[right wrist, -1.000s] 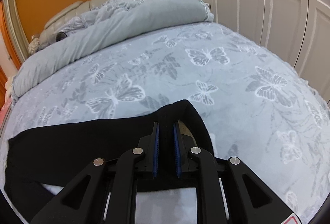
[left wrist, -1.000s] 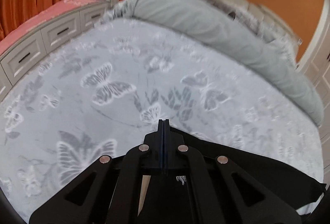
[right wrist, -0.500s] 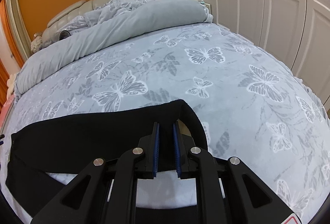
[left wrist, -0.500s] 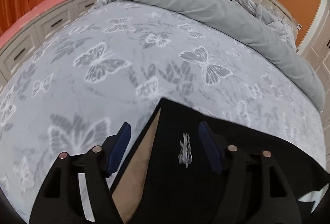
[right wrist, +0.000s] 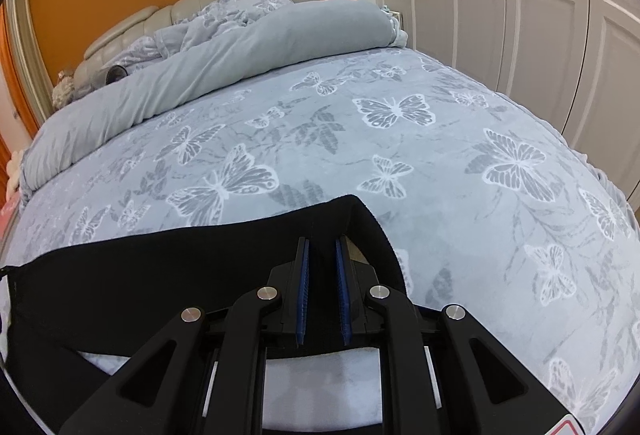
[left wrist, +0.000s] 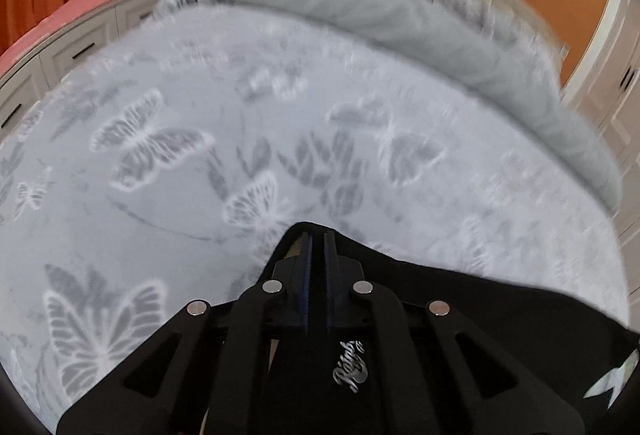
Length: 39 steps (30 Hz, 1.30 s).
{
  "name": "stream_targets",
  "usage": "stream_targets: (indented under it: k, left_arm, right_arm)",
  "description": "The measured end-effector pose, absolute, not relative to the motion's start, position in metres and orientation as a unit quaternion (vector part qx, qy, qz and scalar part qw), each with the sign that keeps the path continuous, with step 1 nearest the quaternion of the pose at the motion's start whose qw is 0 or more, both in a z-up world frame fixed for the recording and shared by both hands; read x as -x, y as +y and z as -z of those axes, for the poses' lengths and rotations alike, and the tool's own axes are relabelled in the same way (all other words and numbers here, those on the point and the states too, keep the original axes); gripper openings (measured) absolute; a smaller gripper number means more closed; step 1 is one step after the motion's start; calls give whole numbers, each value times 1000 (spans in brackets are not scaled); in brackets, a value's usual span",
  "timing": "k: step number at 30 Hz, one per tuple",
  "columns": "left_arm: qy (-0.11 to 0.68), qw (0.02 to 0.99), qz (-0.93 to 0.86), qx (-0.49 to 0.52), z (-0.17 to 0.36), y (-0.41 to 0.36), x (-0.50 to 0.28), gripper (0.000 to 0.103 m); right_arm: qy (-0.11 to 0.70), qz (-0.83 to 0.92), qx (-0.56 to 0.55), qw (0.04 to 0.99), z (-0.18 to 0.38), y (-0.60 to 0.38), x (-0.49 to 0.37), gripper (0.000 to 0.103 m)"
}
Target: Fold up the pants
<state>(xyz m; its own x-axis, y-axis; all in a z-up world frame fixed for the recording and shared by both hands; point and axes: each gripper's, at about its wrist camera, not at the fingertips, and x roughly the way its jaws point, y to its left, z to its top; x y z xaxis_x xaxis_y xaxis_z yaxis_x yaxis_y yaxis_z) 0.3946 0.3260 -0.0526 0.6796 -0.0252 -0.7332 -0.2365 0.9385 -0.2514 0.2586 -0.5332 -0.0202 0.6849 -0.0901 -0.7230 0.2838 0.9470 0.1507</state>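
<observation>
Two corners of the black pants [right wrist: 160, 275] are pinched, one in each narrowed hand-held gripper: left [left wrist: 317, 235], right [right wrist: 320, 241]. The cloth stretches between them just over the butterfly-print bed [right wrist: 440, 155], seemingly held taut for a square fold.

even soft daylight; left wrist view motion-blurred, right sharp; fisheye bending, dark corners.

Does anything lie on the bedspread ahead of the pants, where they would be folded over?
Nothing visible: the butterfly bedspread beyond the black pants is bare up to the rolled grey duvet.
</observation>
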Motion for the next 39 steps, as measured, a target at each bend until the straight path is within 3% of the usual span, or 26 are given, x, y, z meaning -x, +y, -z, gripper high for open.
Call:
stream_targets:
  k: [6,8,12,19,25,27,29,31,32,34,35,36,39]
  left_arm:
    - [338,923,-5,186,-19,323,-318,4]
    - [324,928,18,182,-42,317,-278,4]
    - [326,928,40,174,-58,308,-212,4]
    - [378,910,40,162,-25,299,-119,4]
    - [425,889,-16,170,41,319,-68,0]
    - [441,875,-38,197,67,331,-65,0]
    - [438,866,-42,236,79,337,-62,0]
    - [416,861,-1,291,78,332,-60,1]
    - [409,859,16,306,76,326,-65,7]
    - [410,849,39,332,76,316,-80,31]
    - [414,839,51,349,79,309,-93,54]
    - [417,833,50,360,83,305,-102,69]
    - [428,825,23,369,94,296,-125,77]
  right_arm:
    - [363,80,-128,919,-3,-529,-233,13]
    - [351,73,-128,925,-16,-532,-217,8]
    - [331,65,-135,932,-38,-548,-174,8]
    - [352,59,-134,925,-32,-563,-104,8]
    - [399,16,-140,906,0,-537,-91,13]
    - [407,9,-157,900,9,-529,-102,24]
    - [409,5,-184,894,14,-523,-120,52]
    - [407,0,-200,891,14,-514,-142,54]
    - [411,-6,-209,887,15,-508,-161,57]
    - [415,1,-236,879,20,-503,-197,59]
    - [420,1,-251,872,23,-502,-211,59]
    - [427,-1,-275,861,29,-501,-232,59]
    - [457,-1,-331,826,51,-494,-283,59]
